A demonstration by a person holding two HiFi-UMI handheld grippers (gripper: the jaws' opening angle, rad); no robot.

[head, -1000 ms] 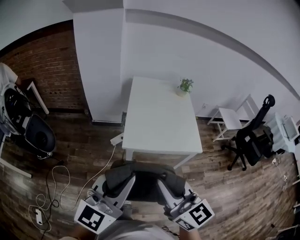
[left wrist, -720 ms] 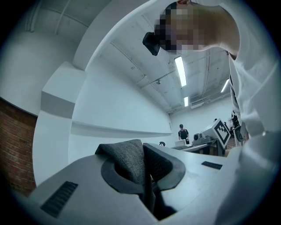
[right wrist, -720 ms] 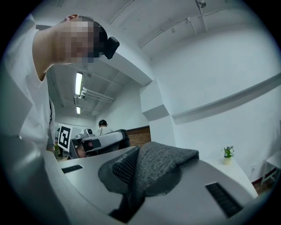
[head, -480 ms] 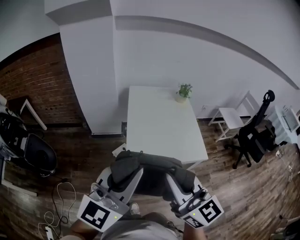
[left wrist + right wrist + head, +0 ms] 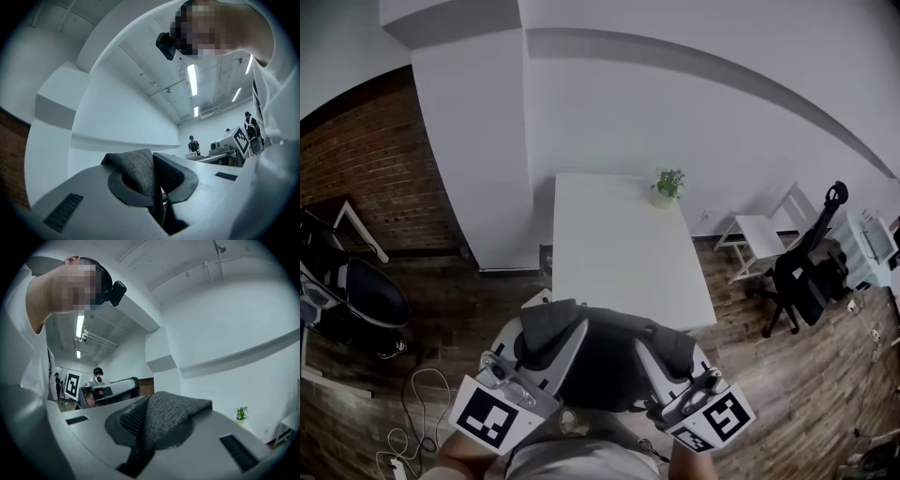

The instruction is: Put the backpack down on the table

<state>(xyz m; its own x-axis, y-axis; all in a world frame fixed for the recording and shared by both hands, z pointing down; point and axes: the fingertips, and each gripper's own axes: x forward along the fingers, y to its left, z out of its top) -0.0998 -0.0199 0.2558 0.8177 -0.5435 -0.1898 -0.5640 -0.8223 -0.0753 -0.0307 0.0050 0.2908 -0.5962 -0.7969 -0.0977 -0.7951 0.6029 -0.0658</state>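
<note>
A dark grey backpack point(image 5: 605, 361) hangs between my two grippers in the head view, just in front of the near edge of the white table point(image 5: 619, 248). My left gripper point(image 5: 546, 330) is shut on a fold of the backpack's fabric point(image 5: 140, 171) at its left side. My right gripper point(image 5: 667, 344) is shut on the fabric point(image 5: 164, 418) at its right side. The grey cloth bulges out between the jaws in both gripper views. The backpack's lower part is hidden under the grippers and my body.
A small potted plant point(image 5: 668, 183) stands at the table's far right corner. A white wall pillar point(image 5: 473, 141) is left of the table. A black office chair point(image 5: 802, 281) and a white chair point(image 5: 764, 234) stand to the right. Cables point(image 5: 422, 394) lie on the wooden floor at left.
Both grippers have carried the backpack forward and a little up, towards the table's near edge. Their hold on the fabric has not changed.
</note>
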